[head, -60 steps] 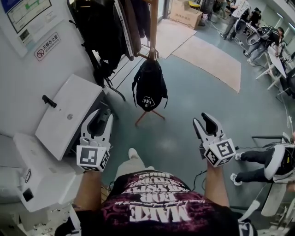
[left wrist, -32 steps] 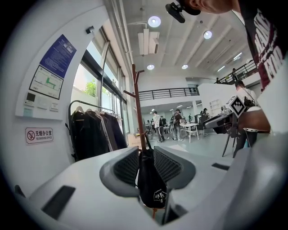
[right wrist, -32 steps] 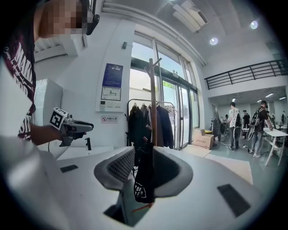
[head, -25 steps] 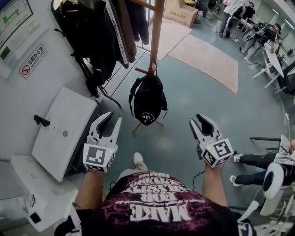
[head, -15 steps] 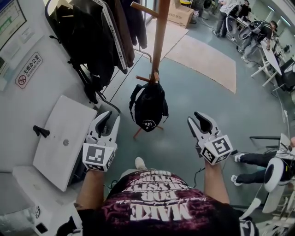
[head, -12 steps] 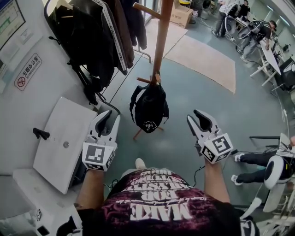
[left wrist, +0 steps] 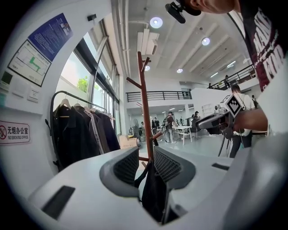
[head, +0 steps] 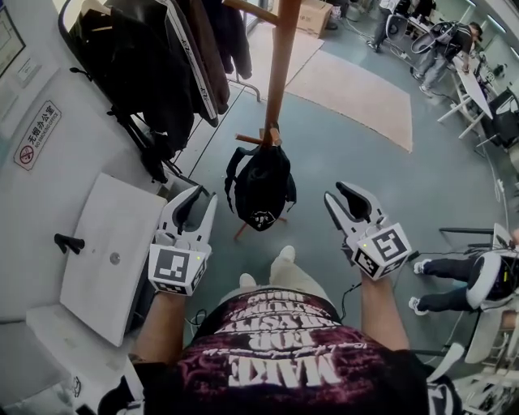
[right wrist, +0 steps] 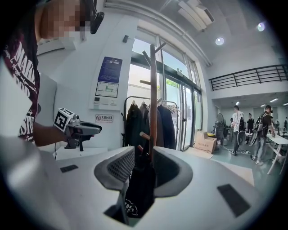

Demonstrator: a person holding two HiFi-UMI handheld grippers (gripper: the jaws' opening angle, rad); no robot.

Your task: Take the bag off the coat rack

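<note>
A black backpack [head: 259, 185] hangs by its top loop from a low peg on the wooden coat rack pole [head: 280, 65]. My left gripper [head: 197, 203] is held out to the left of the bag, open and empty. To the bag's right, my right gripper [head: 338, 194] also stands open and empty. Neither touches the bag. In the left gripper view the backpack [left wrist: 153, 193] and pole [left wrist: 145, 103] show beyond the gap of the jaws. The right gripper view frames the backpack [right wrist: 140, 188] and pole [right wrist: 153, 103] the same way.
A clothes rail with dark coats [head: 162, 65] stands left of the rack. A white cabinet [head: 113, 243] is at the left wall. Beige mats [head: 349, 97] lie on the floor beyond, with a cardboard box [head: 312, 12]. People sit at desks far right.
The person has stepped closer to the coat rack, one foot now forward. Both grippers have moved forward toward the bag, still open and apart from it.
</note>
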